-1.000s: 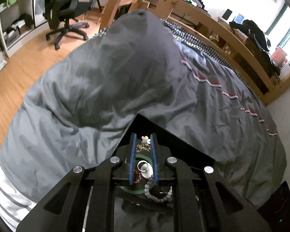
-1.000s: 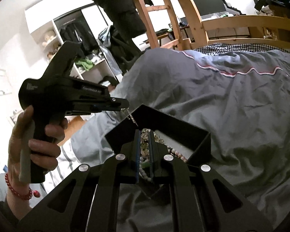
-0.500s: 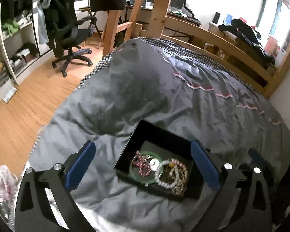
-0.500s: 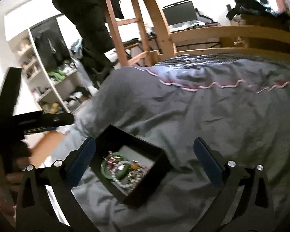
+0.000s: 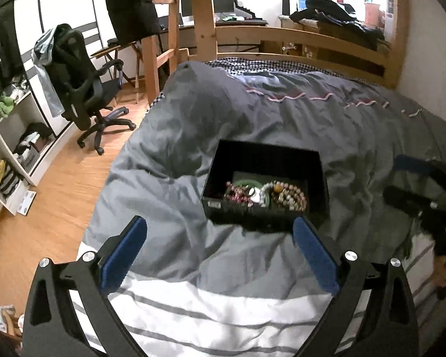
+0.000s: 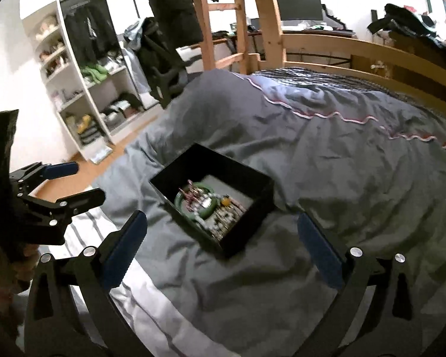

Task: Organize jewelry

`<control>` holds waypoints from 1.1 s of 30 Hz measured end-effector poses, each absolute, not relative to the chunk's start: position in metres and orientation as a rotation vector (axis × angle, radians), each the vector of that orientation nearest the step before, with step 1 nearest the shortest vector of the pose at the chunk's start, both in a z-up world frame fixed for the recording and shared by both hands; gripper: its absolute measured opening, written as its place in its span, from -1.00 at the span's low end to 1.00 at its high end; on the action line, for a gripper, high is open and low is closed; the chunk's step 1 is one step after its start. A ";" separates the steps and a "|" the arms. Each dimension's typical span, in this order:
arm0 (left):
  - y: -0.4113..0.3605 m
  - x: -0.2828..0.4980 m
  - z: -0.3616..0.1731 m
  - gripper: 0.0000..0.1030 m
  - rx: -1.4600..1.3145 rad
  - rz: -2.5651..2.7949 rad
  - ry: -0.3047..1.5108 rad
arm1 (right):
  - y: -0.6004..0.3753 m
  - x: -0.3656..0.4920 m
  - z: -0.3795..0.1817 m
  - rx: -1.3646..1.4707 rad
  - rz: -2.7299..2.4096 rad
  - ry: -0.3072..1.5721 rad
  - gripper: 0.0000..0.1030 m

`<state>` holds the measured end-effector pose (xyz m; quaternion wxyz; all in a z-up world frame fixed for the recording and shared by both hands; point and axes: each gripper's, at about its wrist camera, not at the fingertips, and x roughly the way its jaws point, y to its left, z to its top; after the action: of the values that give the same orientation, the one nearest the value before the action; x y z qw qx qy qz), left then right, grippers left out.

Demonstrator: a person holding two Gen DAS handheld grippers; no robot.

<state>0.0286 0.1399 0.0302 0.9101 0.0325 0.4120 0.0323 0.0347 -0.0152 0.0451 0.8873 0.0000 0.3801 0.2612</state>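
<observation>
A black open jewelry box (image 5: 266, 156) (image 6: 252, 208) rests on a grey duvet (image 5: 282, 119) (image 6: 342, 163). Inside lie a green bangle (image 5: 246, 182) (image 6: 211, 208), a pale bead bracelet (image 5: 291, 197) and other tangled pieces (image 6: 226, 218). My left gripper (image 5: 220, 232) is open, held back from the box's near side with nothing between its blue pads (image 5: 125, 251). My right gripper (image 6: 221, 229) is open too, empty, just short of the box. In the right wrist view the left gripper (image 6: 71, 183) shows at the left edge, held by a hand (image 6: 23, 258). The right gripper's dark shape (image 5: 422, 187) appears at the left wrist view's right edge.
A white striped sheet (image 5: 223, 306) lies at the bed's near edge. A wooden bed rail (image 5: 297, 38) and ladder (image 6: 223, 15) stand behind. A black office chair (image 5: 83, 89) and white shelves (image 6: 83, 89) stand on the wooden floor (image 5: 50, 202) to the left.
Both grippers went from shut above the box's jewelry to wide open. Both pulled back and up from the box, so the whole box now shows. The chain that hung from the left gripper is gone.
</observation>
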 end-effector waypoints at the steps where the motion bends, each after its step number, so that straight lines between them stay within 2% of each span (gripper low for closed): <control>1: 0.140 0.027 0.027 0.89 0.070 0.062 0.853 | -0.016 0.033 0.044 0.001 0.532 0.793 0.94; 9: 0.141 0.029 0.007 0.89 0.126 0.110 0.863 | -0.007 0.031 0.034 -0.048 0.502 0.815 0.94; 33: 0.135 0.032 0.000 0.89 0.099 0.118 0.888 | 0.004 0.028 0.016 -0.078 0.513 0.870 0.94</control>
<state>0.0318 0.1352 0.0000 0.9001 0.0479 0.4292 0.0571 0.0280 0.0037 0.0159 0.8745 -0.0373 0.4166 0.2457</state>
